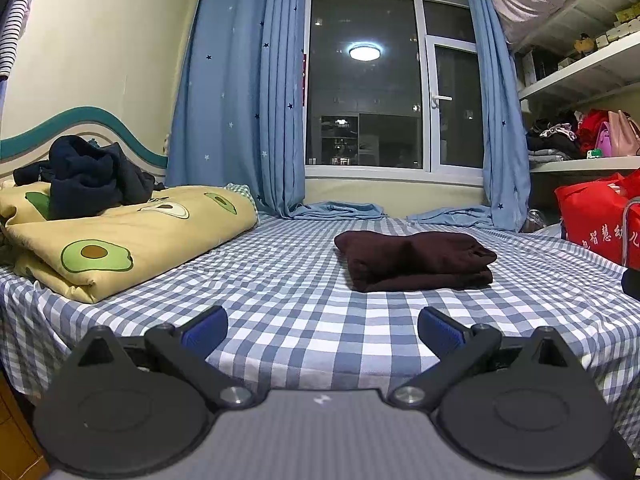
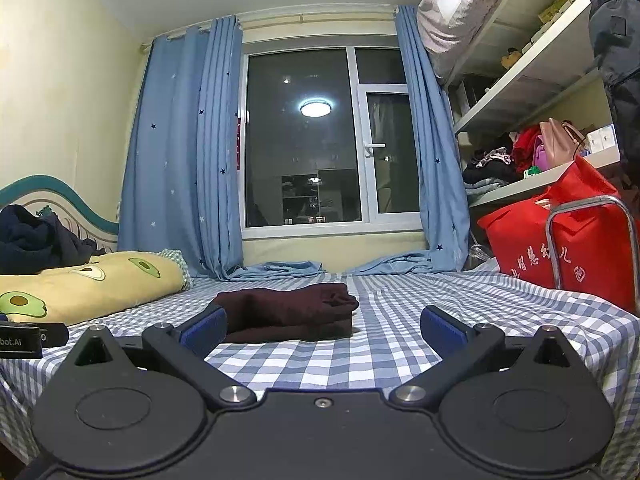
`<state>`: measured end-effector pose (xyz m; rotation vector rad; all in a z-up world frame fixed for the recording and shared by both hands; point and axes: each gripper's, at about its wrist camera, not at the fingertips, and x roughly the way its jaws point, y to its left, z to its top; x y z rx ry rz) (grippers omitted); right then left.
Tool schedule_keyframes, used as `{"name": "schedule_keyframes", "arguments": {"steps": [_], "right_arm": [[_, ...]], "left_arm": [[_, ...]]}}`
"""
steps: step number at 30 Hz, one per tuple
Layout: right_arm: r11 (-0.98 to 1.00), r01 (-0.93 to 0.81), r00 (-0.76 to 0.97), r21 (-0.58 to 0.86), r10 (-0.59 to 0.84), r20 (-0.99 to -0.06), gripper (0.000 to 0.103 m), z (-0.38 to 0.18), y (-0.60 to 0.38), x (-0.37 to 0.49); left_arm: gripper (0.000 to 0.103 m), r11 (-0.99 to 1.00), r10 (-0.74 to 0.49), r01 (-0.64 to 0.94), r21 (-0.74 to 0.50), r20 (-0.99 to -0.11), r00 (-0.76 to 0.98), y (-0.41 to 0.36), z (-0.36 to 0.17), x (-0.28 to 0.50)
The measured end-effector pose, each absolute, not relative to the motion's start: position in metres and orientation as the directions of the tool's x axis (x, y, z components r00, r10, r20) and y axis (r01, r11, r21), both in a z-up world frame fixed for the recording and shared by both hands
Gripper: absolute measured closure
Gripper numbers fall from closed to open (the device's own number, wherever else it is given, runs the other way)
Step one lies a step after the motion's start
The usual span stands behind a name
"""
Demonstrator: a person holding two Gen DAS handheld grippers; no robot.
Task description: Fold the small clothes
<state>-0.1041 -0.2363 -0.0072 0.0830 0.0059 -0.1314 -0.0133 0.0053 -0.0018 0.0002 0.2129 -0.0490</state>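
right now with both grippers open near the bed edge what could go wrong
1. The folded dark maroon garment has a loose upper flap; gripping only that layer could undo the fold.
2. The open left gripper and right gripper hover low over the blue checked sheet, so closing might pinch sheet instead.

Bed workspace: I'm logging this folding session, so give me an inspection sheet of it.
Surface: blue-checked bed sheet, a little wrinkled.
Job's things: dark maroon garment, folded into a compact stack, touched by neither gripper.
Clutter: avocado-print quilt with a crumpled dark navy garment on top; red bag at the bed's right.
Grippers: left gripper and right gripper both open, holding nothing.
Cables: nothing seen.
Surroundings: dark window, blue curtains, loaded shelves.
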Motion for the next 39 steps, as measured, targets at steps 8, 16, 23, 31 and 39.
{"name": "schedule_keyframes", "arguments": {"steps": [8, 16, 23, 31, 39], "right_arm": [[0.987, 0.133, 0.991, 0.086, -0.132, -0.017, 0.000, -0.0107, -0.2366, -0.1057], [0.987, 0.132, 0.991, 0.087, -0.131, -0.020, 0.000, -0.0118, -0.2381, -0.1066], [0.987, 0.133, 0.991, 0.089, -0.131, -0.021, 0.000, -0.0107, -0.2393, -0.1064], [0.987, 0.134, 0.991, 0.089, -0.132, -0.023, 0.000, -0.0118, -0.2389, -0.1061], [0.986, 0.137, 0.991, 0.094, -0.135, -0.022, 0.001, -0.0125, -0.2390, -0.1063]], "left_arm": [[0.000, 0.999, -0.047, 0.048, -0.003, -0.214, 0.976, 0.0049, -0.0034, -0.0140], [0.000, 0.999, -0.047, 0.048, -0.003, -0.217, 0.975, 0.0058, -0.0046, -0.0145], [0.000, 0.999, -0.048, 0.049, -0.002, -0.220, 0.974, 0.0060, -0.0066, -0.0156], [0.000, 0.999, -0.051, 0.053, 0.004, -0.224, 0.973, 0.0056, -0.0078, -0.0173], [0.000, 0.999, -0.050, 0.052, 0.003, -0.225, 0.973, 0.0070, -0.0081, -0.0171]]}}
